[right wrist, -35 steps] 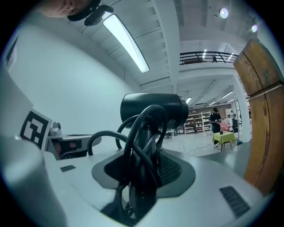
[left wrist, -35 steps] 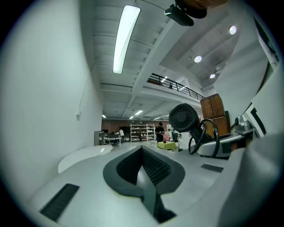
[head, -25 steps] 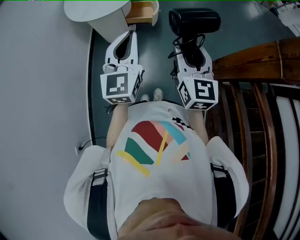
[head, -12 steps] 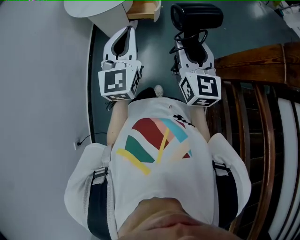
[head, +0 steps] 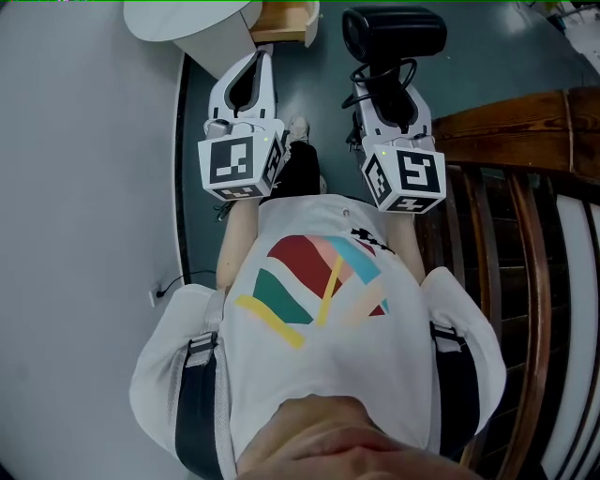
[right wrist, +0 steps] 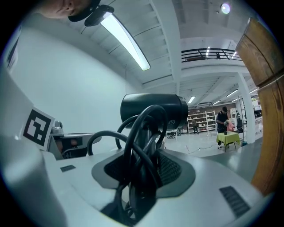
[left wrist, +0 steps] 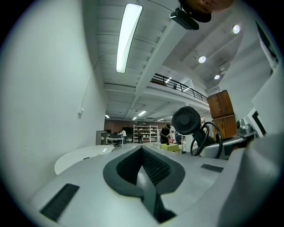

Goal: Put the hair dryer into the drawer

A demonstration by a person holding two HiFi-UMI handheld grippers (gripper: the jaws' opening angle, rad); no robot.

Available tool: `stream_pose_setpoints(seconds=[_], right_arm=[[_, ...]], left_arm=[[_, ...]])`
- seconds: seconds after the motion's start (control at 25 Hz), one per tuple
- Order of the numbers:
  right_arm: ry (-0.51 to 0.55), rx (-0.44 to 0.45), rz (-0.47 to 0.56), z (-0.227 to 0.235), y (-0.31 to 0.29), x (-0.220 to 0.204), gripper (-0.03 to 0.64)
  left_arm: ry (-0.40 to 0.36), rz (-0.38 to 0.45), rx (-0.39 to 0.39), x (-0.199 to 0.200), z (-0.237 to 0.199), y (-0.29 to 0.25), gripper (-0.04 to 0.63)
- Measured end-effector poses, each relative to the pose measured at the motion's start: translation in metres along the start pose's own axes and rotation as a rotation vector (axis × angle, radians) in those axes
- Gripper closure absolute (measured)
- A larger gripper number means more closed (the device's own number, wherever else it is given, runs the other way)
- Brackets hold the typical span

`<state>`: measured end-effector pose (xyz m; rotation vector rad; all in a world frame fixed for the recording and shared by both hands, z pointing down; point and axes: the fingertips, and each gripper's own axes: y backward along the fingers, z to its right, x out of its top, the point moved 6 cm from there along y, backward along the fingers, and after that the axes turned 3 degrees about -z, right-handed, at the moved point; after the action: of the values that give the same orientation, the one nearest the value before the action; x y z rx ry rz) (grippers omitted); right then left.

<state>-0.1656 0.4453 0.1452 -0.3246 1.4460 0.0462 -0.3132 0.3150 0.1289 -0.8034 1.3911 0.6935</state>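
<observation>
- Hair dryer [head: 392,34]: one, matte black plastic, with a stubby barrel. The left gripper view shows a round slotted grille on its end. Its black rubber cord loops in several coils down over the handle.
- Right gripper [head: 382,86]: white hard shell with dark ribbed pads. The fingers are clamped on the dryer's handle and the bunched cord, and the barrel sticks out past the fingertips.
- Left gripper [head: 255,64]: same build. Its fingers are drawn together with nothing between them, leaving only a hollow between the ribbed pads.
- Marker cubes: two, one per gripper, white with black square patterns.
- Drawer [head: 284,21]: one, pale wood, pulled open. It is cut off by the top edge of the head view, so the inside is hard to make out.
- The dryer is held in the air to the right of the drawer, apart from it and not inside.
- Counter [head: 178,19]: white, smooth, with a rounded edge, just left of the drawer and only partly in frame.
- Dark brown wooden frame [head: 506,122] with curved slats, at the right.
- Floor [head: 94,187]: plain grey.
- The handle itself is mostly hidden by cord coils.
</observation>
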Motion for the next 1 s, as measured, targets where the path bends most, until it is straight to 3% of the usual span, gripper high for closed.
stream_pose_setpoints(seconds=[0.56,0.76,1.0], right_arm=[[0.009,-0.035,0.053,0.031,-0.04,0.012,0.433],[0.04,-0.011,0.032,0.04,-0.061,0.016,0.433],[0.097,0.01,-0.009,0.042,-0.131,0.022,0.433]], left_arm=[[-0.023,0.034,-0.027,0.004,-0.013,-0.06,0.581],[0.003,0.032,-0.059,0.0,-0.007,-0.092,0.581],[0.032,0.004,-0.043,-0.009,-0.049,-0.148,0.581]])
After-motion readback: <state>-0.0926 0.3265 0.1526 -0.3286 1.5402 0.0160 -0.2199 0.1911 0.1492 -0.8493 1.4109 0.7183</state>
